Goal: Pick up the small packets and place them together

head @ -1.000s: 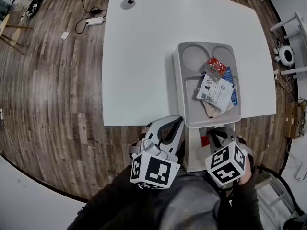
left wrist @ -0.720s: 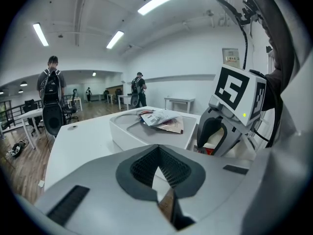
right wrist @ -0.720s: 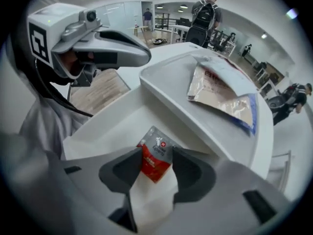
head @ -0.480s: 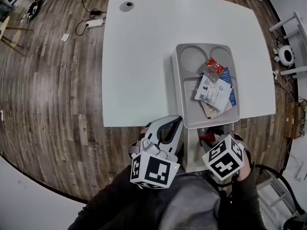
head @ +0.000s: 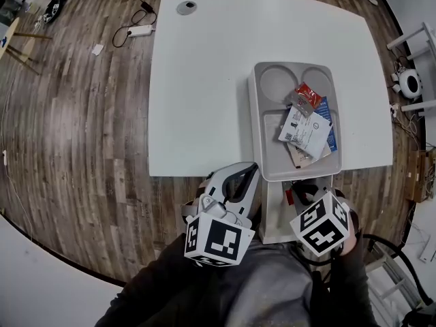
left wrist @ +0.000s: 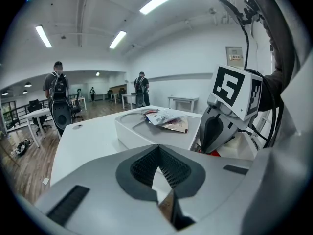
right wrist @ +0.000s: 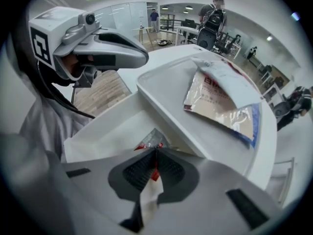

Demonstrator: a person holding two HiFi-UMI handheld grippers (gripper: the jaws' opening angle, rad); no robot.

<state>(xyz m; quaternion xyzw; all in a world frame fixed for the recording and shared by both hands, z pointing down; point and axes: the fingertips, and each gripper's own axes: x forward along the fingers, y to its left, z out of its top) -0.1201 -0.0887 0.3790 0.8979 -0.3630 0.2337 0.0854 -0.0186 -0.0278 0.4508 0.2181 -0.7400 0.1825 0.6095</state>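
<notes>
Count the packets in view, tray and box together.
5. In the tray: red packet farthest, white packet on top, blue packet beneath it, tan packet nearest. Second red packet in the box, pinched by the right gripper, whose jaws have just been closing. More may be hidden.

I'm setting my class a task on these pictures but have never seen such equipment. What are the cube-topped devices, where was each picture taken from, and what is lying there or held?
There is no robot: a person holds a two-jaw gripper in each hand, and the marker cubes are parts of them. The head view looks down from a camera on the person's head; the two gripper views come from cameras riding on the grippers, looking along their jaws. On the white table stands a grey tray holding a pile of packets. Nearer the person is a white box. The right gripper reaches into it; its jaws have just been closing and now pinch a small red packet. The left gripper is shut and empty.
</notes>
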